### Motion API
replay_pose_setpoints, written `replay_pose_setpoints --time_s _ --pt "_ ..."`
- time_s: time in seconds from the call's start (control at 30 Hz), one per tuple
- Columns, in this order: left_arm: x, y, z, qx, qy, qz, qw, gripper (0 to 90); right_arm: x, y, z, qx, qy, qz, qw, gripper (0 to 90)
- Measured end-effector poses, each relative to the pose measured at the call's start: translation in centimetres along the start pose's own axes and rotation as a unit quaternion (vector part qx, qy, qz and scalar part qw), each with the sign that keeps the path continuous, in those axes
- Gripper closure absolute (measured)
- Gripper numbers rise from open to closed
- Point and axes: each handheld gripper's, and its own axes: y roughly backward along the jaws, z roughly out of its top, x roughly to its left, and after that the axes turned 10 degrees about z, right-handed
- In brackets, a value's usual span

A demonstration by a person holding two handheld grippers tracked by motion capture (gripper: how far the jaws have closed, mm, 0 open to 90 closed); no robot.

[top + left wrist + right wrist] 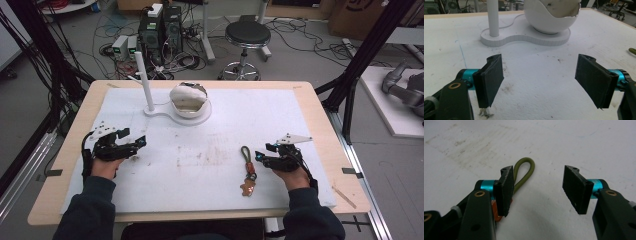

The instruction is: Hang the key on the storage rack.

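Lengthwise, keychain [247, 170] (green loop farthest), charm nearest

A matt olive cord loop [524, 173] lies on the rough, stained white foam mat [300, 115]; bowl [551, 15] glossy.

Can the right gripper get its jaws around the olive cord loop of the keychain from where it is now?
Probably yes. The right gripper is open and low over the mat, and the olive cord loop lies just beyond its left jaw, partly behind it rather than between the two. Nothing blocks it; a small sideways shift should centre the loop.
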Motion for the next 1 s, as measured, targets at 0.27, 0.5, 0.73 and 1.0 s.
replay_pose_setpoints --time_s 0.27,0.5,0.73,1.0 --pt "0.2 -0.1 -0.1 0.002 0.002 0.000 1.0000 22.4 1.2 -1.5 0.0 0.058 0.004 0.045 0.9973 48.2" --pt "0.1 -0.1 0.0 0.002 0.002 0.002 1.0000 22.4 1.9 -2.6 -0.3 0.109 0.006 0.062 0.9920 48.7" --pt "0.1 -0.1 -0.1 0.004 0.001 0.002 1.0000 22.4 2.9 -2.7 0.0 0.144 0.061 0.027 0.9874 61.8" --pt "0.0 -0.2 -0.1 0.006 0.001 0.003 1.0000 22.9 2.9 -2.6 0.2 0.147 0.045 0.031 0.9876 77.3"
